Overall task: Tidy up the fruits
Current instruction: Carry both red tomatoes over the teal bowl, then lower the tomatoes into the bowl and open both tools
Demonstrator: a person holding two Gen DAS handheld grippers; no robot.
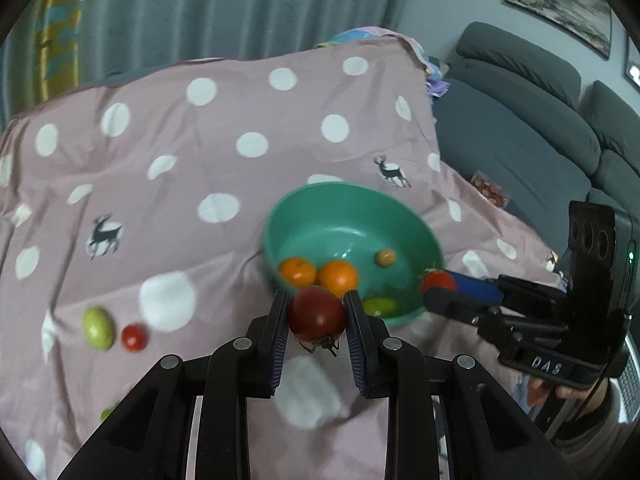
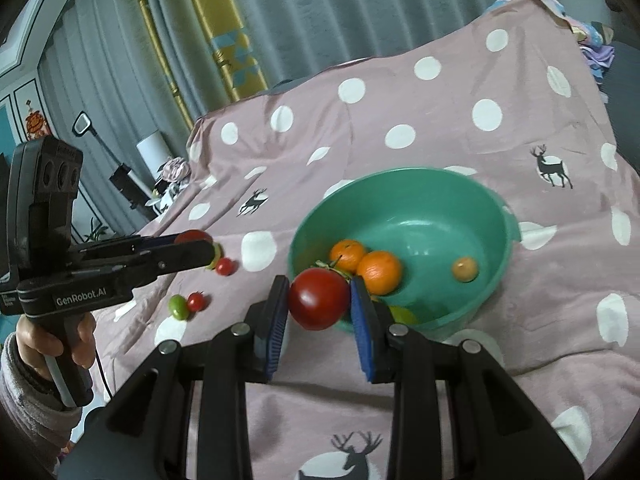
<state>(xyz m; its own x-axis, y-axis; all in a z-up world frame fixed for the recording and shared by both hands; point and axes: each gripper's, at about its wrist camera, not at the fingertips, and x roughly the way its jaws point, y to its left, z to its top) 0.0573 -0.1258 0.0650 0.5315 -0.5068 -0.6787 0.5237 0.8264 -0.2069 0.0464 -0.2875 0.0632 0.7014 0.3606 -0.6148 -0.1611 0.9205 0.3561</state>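
In my left hand-held gripper [image 1: 317, 312] I have a dark red round tomato [image 1: 317, 313] clamped between the blue pads, its green stem hanging down. It sits just short of the near rim of the teal green plastic bowl [image 1: 320, 200], above the pink cloth with white dots and grey deer [image 1: 224, 120] that covers the surface; I cannot tell what lies under the cloth.

My right hand-held gripper [image 2: 319, 300] is closed on a second red round tomato [image 2: 319, 298], bright red with its stem pointing away, also held at the bowl's near rim. From the left camera I see this gripper coming in from the right side with its tomato right at the bowl's edge.

Inside the bowl I see two orange mandarins [image 2: 366, 264] touching each other near the front wall, a small yellow-brown round fruit [image 2: 465, 269] apart from them, and a yellow-green fruit [image 1: 380, 307] partly hidden behind my fingers.

On the cloth to the left of the bowl lie a green oval fruit [image 1: 98, 328] with a small red cherry tomato [image 1: 133, 337] just beside it. The right camera shows one more green and red pair [image 2: 186, 305] nearer to me.
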